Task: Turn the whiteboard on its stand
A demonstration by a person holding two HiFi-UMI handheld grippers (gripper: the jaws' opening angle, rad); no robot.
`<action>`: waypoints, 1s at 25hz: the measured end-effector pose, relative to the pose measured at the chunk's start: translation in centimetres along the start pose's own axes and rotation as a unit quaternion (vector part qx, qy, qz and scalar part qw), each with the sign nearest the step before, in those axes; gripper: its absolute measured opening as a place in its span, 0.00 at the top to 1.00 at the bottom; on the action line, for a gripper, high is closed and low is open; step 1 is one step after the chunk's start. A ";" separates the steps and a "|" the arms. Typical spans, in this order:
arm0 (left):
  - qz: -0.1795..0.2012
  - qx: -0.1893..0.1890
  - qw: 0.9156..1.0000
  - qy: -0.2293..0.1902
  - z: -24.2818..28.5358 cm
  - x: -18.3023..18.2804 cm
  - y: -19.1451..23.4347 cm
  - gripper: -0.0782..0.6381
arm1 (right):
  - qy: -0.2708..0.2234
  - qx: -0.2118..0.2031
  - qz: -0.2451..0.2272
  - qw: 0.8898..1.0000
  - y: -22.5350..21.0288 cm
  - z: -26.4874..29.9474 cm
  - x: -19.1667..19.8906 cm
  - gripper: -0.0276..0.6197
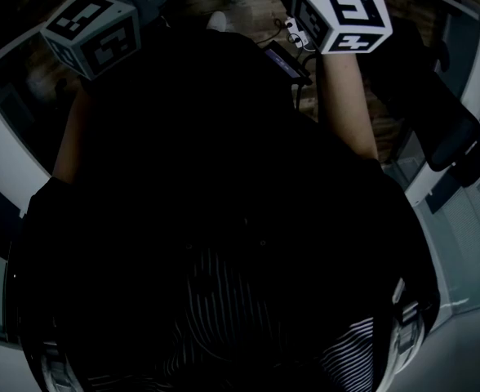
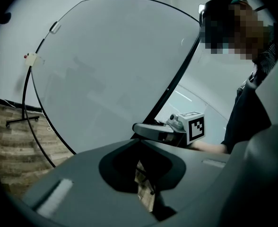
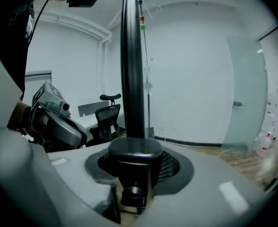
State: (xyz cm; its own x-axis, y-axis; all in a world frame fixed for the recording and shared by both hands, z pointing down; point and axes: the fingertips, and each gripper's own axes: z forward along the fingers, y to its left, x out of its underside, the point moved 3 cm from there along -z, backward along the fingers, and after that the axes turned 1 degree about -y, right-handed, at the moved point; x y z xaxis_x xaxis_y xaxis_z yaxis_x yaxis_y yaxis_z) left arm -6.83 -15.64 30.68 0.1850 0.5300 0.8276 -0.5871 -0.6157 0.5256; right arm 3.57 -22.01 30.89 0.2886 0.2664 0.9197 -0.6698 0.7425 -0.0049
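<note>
R claw (image 3: 133,150) is clamped on the black frame edge (image 3: 132,70) of the whiteboard (image 2: 115,70). The bar runs straight up from between the jaws w/ no gap either side, so I read it as a real grip, jaws about half closed. L claw (image 2: 141,145) looks drawn together. Only a slit of wood floor (image 2: 16,141) shows through its notch and there's nothing in it. It sits just short of the board's face, near the R claw.

Step, as I judge it: the grab is made, the turn not yet begun. Board stands upright on its stand, face toward the L claw.

Next move prob. calls for swinging the held edge in an arc about the board's pivot, not a straight shove. The wrist should be free to roll so the frame doesn't twist out of the pads. L claw could steady or push the face. If there's a lock at the pivot it needs freeing first; can't tell from here.

Board: big, pale, blank, thin black frame. Edge-on from the R side it's slim, w/ small red & green bits (image 3: 141,21), prob. magnets, high on the edge. On the far side a thin upright drops to a wheeled foot (image 2: 21,121) on the floor. An office chair (image 3: 106,112) sits well behind. Head view is mostly the wearer's dark top.
</note>
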 end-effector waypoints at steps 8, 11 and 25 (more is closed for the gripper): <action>0.011 0.004 1.000 -0.007 0.1 -0.6 -0.3 0.88 | 0.004 -0.017 0.001 1.000 -0.3 1.1 -0.5 0.70; 0.006 0.000 1.000 -0.007 -0.1 -0.2 -0.2 0.88 | 0.002 -0.010 0.005 1.000 -1.2 1.2 -0.5 0.70; -0.013 -0.026 1.000 0.001 -0.5 0.7 0.8 0.88 | 0.019 0.019 0.020 0.999 -9.1 2.8 0.8 0.70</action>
State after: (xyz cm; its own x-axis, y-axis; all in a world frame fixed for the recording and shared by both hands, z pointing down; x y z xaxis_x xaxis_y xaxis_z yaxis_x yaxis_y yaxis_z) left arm -7.53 -15.42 31.60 0.1989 0.5458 0.8139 -0.6227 -0.5709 0.5351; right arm 7.95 -30.25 32.79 0.2856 0.3190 0.9037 -0.7070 0.7067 -0.0260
